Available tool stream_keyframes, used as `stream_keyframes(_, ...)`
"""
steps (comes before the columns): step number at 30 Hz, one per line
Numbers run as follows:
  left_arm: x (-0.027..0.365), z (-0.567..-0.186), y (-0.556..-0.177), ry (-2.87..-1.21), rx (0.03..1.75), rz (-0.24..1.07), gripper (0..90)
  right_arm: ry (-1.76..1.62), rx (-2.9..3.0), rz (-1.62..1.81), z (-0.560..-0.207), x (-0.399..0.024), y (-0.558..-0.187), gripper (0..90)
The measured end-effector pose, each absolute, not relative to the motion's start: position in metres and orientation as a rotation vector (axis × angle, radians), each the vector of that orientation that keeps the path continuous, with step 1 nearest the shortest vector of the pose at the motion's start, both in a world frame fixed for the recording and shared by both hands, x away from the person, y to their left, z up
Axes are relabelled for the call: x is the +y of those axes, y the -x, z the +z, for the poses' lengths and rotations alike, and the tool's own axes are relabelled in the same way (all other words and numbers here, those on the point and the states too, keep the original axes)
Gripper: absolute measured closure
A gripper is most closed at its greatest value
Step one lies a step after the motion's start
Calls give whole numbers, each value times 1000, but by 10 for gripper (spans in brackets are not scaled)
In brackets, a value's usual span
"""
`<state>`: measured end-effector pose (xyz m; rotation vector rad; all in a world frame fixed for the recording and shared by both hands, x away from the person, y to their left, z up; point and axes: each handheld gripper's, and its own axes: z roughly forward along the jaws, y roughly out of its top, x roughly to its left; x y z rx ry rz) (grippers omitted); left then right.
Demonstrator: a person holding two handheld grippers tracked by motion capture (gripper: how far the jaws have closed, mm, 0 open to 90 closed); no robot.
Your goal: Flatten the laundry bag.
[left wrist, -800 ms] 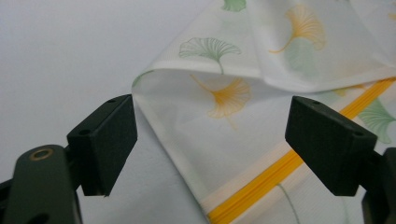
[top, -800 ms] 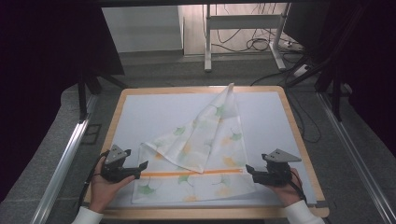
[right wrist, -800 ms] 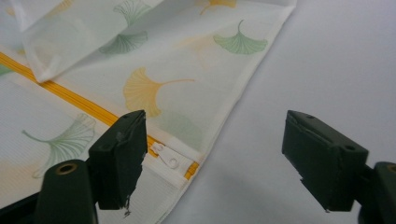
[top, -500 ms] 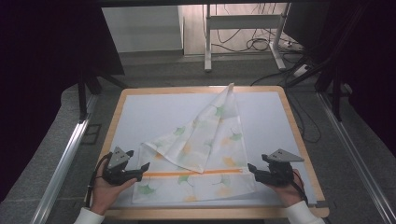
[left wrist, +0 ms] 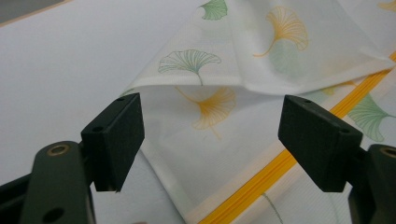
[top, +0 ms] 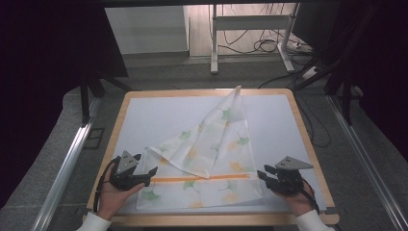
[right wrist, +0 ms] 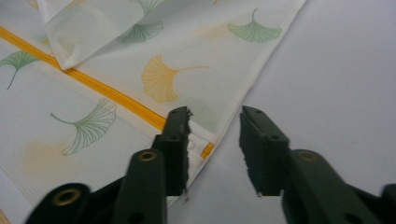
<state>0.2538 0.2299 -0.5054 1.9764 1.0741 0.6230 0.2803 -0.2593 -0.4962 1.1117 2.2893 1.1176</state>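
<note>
On the near half of the worktop (top: 144, 115) lies the cloth (top: 207, 163), a pale square printed with ginkgo leaves and crossed by an orange stripe (top: 202, 178), with one corner folded up toward the far edge into a long point. We hold the left hand-held gripper (top: 144, 174) at the cloth's left edge, its jaws wide apart with nothing between the pads; in the left gripper view the folded hem and the stripe sit ahead of them, untouched. The right hand-held gripper (top: 263, 175) waits at the right edge near the stripe's end, its jaws partly apart and clamped on nothing; in the right gripper view one jaw hovers over the hem while the other is off the cloth. The risks we see come from the thin, layered fabric. If we close on the left where the fold overlaps, we may catch two layers instead of one and drag the whole fold along. On the right, the pads may slide off the flat hem and pinch only air. Pulling unevenly with the two sides would probably skew the stripe and wrinkle the folded point.
</note>
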Motion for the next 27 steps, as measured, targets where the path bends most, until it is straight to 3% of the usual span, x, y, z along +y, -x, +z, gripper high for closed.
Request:
stream_keyframes(9,228,-504,-253,-1964,1066,620,218,-1075,2361,1136,-497,-258,-279,884)
stream_keyframes(15,224,-500,-250,-1938,1051,644,229,-1053,2373,1131,-497,-256,-278,888)
stream_keyframes(27,212,-499,-251,-1953,1009,564,236,-1022,2425,1120,-500,-243,-276,889)
